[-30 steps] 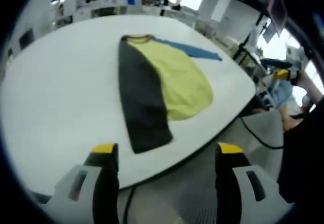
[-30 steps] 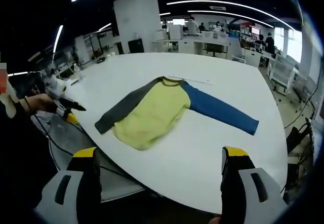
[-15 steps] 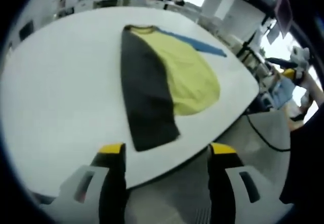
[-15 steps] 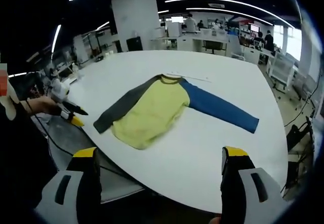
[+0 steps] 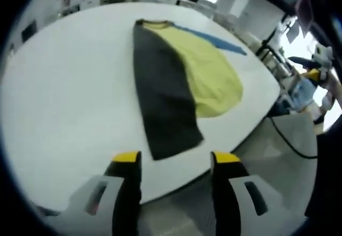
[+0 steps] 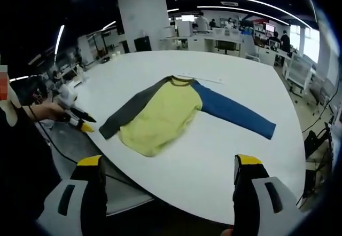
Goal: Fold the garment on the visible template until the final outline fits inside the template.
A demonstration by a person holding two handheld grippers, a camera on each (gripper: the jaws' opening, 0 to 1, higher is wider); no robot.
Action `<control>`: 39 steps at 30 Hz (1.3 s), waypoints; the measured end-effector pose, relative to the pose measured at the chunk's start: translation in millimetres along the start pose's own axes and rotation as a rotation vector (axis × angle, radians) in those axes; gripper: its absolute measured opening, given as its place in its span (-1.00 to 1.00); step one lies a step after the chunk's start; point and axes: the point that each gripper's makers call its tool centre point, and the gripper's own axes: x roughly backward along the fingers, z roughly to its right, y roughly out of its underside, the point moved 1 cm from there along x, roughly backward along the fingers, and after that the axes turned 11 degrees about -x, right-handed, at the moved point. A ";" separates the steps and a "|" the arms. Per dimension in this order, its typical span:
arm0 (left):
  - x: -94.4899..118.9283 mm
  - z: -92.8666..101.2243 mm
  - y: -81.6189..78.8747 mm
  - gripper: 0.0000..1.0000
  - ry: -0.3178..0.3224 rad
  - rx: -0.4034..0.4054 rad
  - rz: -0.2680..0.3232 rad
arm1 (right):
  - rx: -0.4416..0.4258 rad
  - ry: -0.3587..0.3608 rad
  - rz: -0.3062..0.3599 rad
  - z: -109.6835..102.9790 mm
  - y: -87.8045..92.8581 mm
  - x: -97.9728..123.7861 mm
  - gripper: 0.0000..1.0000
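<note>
A long-sleeved shirt lies flat on the white table (image 5: 64, 86). It has a yellow body (image 5: 211, 76), a dark grey sleeve (image 5: 165, 97) and a blue sleeve (image 5: 222, 41). My left gripper (image 5: 175, 161) hangs open just off the table edge, in front of the grey cuff and not touching it. In the right gripper view the yellow body (image 6: 163, 113) sits mid-table, with the grey sleeve (image 6: 131, 110) to its left and the blue sleeve (image 6: 235, 113) to its right. The right gripper (image 6: 169, 164) is open, empty and well short of the table (image 6: 240, 76). The left gripper (image 6: 80, 123) shows there near the grey cuff.
A black cable (image 5: 288, 140) hangs past the table's rounded edge over the grey floor. A hand (image 6: 45, 110) holds the left gripper. Office desks (image 6: 224, 36) and people stand far behind the table. Wide bare tabletop surrounds the shirt.
The left gripper has come closer to the grey cuff and its jaws have narrowed a little. The right gripper has barely moved.
</note>
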 end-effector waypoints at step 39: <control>-25.1 -22.6 3.9 -0.53 0.008 -0.007 -0.028 | 0.178 -0.134 -0.081 -24.8 8.9 -26.0 0.99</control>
